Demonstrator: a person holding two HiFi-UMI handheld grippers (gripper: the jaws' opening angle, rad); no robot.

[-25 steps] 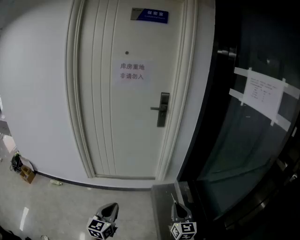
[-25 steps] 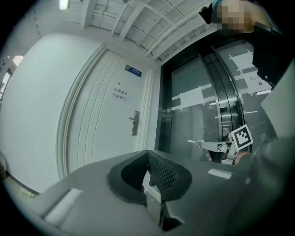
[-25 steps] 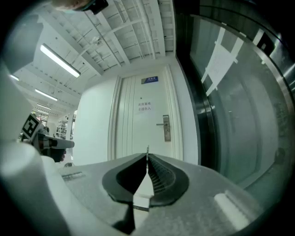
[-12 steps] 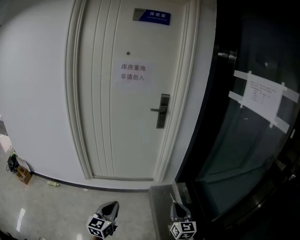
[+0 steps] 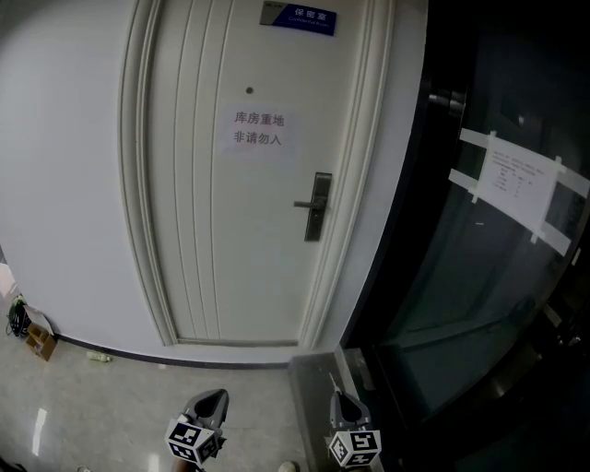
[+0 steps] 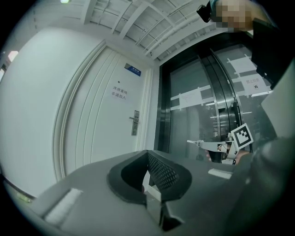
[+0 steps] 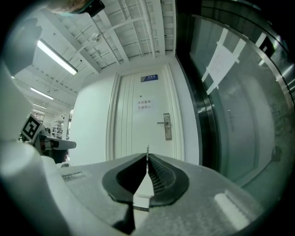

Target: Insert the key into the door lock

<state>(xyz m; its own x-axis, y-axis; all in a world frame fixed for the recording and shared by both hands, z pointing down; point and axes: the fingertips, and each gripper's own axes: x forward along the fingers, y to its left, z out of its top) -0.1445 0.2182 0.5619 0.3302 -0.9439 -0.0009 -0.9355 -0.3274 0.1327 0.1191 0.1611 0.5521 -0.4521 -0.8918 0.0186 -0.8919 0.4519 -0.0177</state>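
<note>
The white door (image 5: 240, 230) carries a dark lock plate with a lever handle (image 5: 316, 206) on its right side, also seen in the right gripper view (image 7: 167, 126). My right gripper (image 5: 340, 400) is low in the head view, well short of the door, shut on a thin silver key (image 7: 147, 150) whose blade pokes out toward the lock. My left gripper (image 5: 208, 402) hangs beside it at the left, jaws together with nothing in them (image 6: 147, 153). From the left gripper view the key (image 6: 195, 142) shows at the right gripper's tip.
A dark glass door (image 5: 479, 277) with a taped paper sheet (image 5: 516, 182) stands right of the white frame. A printed notice (image 5: 258, 130) and a blue sign (image 5: 298, 17) are on the door. A small box (image 5: 39, 342) lies on the floor at the left wall.
Both grippers and the head have edged toward the door, which now sits slightly larger and further left in the picture. The grip on the key is unchanged.
</note>
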